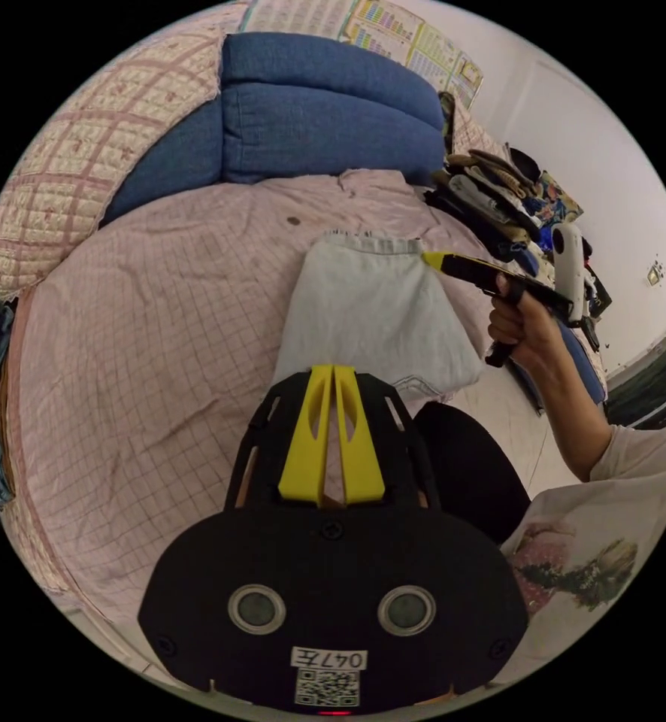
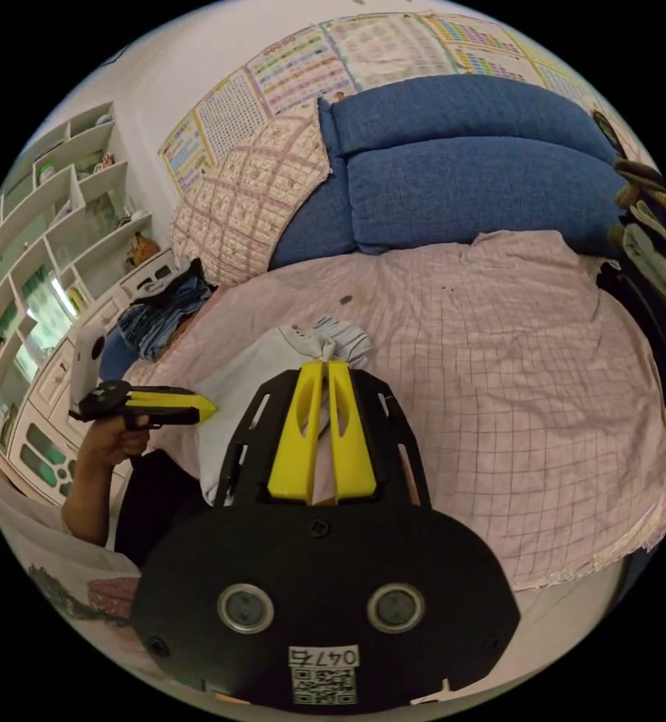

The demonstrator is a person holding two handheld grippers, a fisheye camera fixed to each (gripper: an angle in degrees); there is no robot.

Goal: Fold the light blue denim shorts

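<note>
A: Where are the folded light blue denim shorts (image 1: 374, 312)?
B: On the pink checked bedsheet (image 1: 145, 323), before the blue cushions (image 1: 325, 113).
A: The tongs?
B: Left tongs (image 1: 333, 370) closed, empty, at the shorts' near edge; right tongs (image 2: 317, 367) closed, empty.

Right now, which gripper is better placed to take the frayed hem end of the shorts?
Probably right. The right gripper hangs beside the frayed hem of the shorts. The left gripper sits at the opposite, nearer end. Both have their jaws together and hold nothing.
</note>
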